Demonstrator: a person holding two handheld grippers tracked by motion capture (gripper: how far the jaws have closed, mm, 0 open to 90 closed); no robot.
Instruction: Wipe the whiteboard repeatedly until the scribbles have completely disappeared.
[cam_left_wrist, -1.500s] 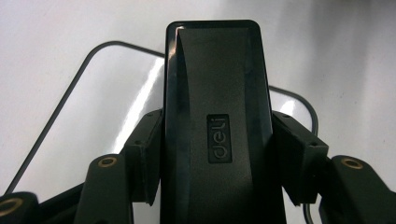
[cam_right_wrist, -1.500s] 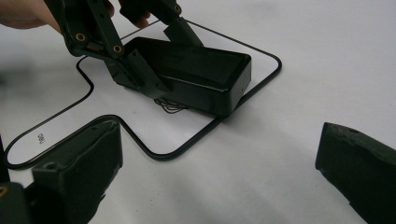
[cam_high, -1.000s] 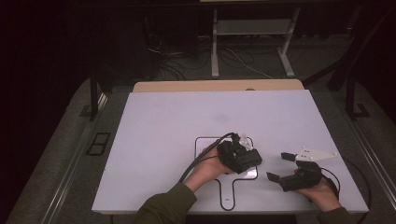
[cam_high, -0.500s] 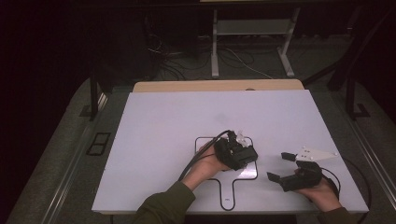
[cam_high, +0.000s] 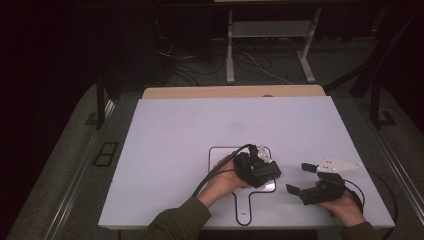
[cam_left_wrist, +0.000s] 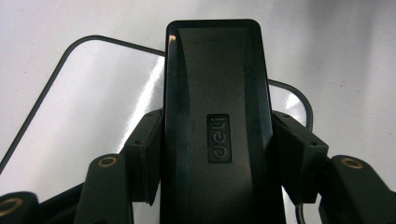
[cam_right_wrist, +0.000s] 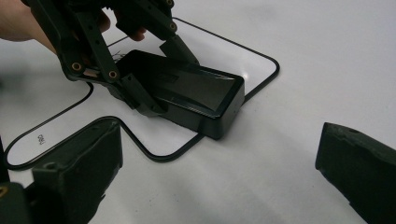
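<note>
A black rectangular case (cam_left_wrist: 217, 84) with an embossed logo on its lid sits inside the black outline (cam_right_wrist: 275, 65) drawn on the white board. My left gripper (cam_left_wrist: 217, 144) is shut on its two long sides, also seen in the right gripper view (cam_right_wrist: 166, 77), where the case (cam_right_wrist: 196, 95) rests on the board. From above, the left gripper (cam_high: 260, 172) hovers over the outline (cam_high: 210, 155). My right gripper (cam_high: 298, 178) lies to its right, jaws wide open and nothing between them (cam_right_wrist: 219, 177), pointing toward the case.
The white board (cam_high: 200, 130) covers the table, with a wooden strip (cam_high: 230, 92) along its far edge. A grey metal stand (cam_high: 270, 30) and loose cables lie on the dark floor beyond. The board's front edge runs just under both hands.
The left gripper has shifted only slightly over the outline, still holding the black case. The right gripper has kept still.
</note>
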